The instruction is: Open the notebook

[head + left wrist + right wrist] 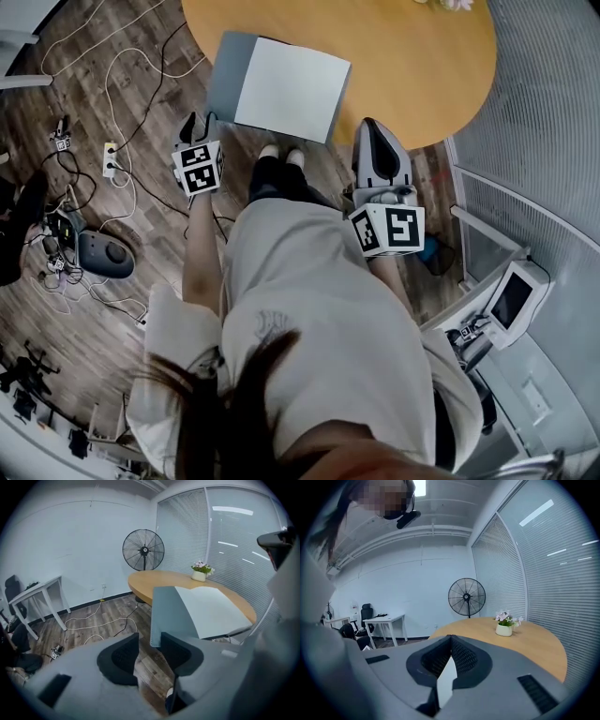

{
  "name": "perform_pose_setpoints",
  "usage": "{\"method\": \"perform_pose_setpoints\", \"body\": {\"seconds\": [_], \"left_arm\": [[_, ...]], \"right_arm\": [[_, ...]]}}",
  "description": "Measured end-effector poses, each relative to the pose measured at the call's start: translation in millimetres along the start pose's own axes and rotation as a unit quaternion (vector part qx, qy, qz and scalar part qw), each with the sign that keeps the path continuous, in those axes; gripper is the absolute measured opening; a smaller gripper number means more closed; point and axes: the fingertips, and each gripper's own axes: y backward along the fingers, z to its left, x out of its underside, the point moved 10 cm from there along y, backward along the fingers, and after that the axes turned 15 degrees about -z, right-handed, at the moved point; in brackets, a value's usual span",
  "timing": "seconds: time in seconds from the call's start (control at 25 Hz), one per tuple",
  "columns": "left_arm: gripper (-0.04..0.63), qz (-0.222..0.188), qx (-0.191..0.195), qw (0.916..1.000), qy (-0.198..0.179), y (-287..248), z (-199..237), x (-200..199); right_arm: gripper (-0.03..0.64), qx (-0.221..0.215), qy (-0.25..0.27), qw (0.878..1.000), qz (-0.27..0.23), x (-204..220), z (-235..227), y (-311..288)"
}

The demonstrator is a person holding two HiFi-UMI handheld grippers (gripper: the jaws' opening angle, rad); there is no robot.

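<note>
- Notebook (291,89) is seen lying open on the round wooden surface (422,66), just ahead of the left gripper (199,127). Its white page is laid bare.
- Its grey cover (225,70) is turned out to the side of that gripper and overhangs the edge of the surface. That overhang is judged to be why the cover can be reached from below the rim.
- The jaws of the left gripper are spread. The cover's lower corner stands in the gap, nearer the right-hand jaw, and no pad is seen pressing on it, so the cover is judged free rather than pinched.
- With the cover lying over and the page shown, the opening is judged done or all but done.
- The right gripper (450,641) is held to the right of the notebook, near the rim of the surface. Its jaws are pressed together at the tips and nothing of the notebook is between them. It is judged to be parked aside, since one gripper is enough for a light cover.
- Counted:
  - one notebook
  - one turned cover
  - two grippers
  - one surface
  - one standing fan (143,550), far ahead of the grippers
  - one flower pot (505,629), also far ahead of them
</note>
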Motion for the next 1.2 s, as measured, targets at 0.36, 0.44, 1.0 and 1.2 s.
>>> {"method": "perform_pose_setpoints", "body": {"seconds": [0.36,0.44,1.0,1.2], "left_arm": [[0.139,-0.028,0.004,0.9996,-0.004,7,-9,-20],[0.123,-0.036,0.007,0.9993,-0.007,9,-13,-26],[0.017,-0.084,0.016,0.9953,-0.046,12,-33,-67],[0.017,-0.121,0.013,0.9908,-0.060,16,-42,-92]], "right_arm": [[0.002,0.004,-0.003,1.000,-0.011,-4,-3,5],[0.002,0.007,-0.003,1.000,-0.016,-5,-6,8],[0.002,0.039,-0.008,0.998,-0.040,-12,-22,20],[0.002,0.049,-0.012,0.997,-0.052,-17,-33,26]]}}
